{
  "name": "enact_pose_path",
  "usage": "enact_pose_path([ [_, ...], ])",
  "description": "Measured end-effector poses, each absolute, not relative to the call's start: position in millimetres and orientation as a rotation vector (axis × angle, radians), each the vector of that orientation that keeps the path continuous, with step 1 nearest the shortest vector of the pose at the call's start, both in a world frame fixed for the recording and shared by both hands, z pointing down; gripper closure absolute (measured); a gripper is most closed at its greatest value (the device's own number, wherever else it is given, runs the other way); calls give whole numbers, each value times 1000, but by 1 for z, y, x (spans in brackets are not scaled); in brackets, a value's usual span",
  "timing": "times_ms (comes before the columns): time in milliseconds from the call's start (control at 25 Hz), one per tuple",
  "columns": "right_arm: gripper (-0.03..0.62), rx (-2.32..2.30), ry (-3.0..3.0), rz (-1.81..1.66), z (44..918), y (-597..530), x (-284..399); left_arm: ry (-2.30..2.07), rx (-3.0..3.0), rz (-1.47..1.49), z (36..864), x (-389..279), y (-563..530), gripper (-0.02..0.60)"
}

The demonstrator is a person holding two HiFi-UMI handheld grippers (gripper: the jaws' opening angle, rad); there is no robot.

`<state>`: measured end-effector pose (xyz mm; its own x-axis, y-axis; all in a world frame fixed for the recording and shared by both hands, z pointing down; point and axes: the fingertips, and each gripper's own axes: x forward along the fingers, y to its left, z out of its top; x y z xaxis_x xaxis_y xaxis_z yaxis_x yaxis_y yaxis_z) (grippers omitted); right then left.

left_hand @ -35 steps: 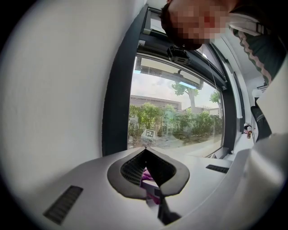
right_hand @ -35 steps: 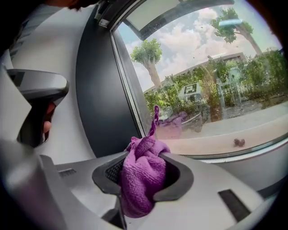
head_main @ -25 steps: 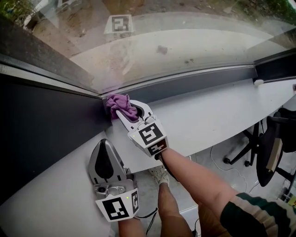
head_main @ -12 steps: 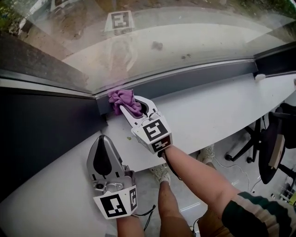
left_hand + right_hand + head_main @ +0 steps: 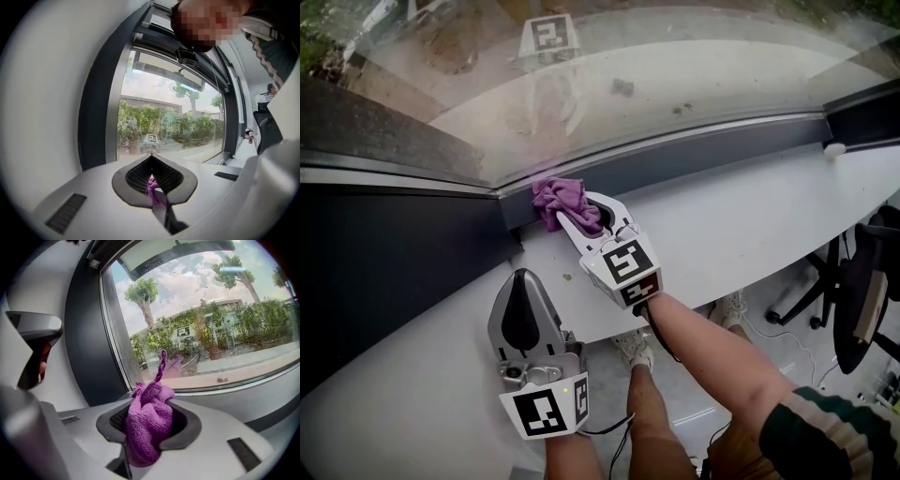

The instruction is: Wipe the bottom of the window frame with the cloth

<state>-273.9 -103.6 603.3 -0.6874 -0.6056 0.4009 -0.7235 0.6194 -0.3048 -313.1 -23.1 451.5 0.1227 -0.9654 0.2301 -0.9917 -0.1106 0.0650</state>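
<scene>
Cloth [image 5: 553,197] pinched in right gripper [image 5: 569,210], at frame [image 5: 703,156] left corner; press down, drag along frame. Left gripper [image 5: 521,277] closed.

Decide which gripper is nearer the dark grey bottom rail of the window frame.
Right. The right gripper holds the purple cloth against the dark rail; the left gripper is farther back over the white sill.

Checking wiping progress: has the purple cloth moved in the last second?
Yes. The purple cloth in the right gripper slid slightly right, away from the left corner of the window frame.
</scene>
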Motion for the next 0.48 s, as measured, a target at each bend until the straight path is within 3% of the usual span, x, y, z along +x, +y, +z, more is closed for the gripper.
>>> enact_pose_path([
  [480,450,1128,-2554,658,603,-110,-247,-1932,2210,185,443,-299,-31,575],
])
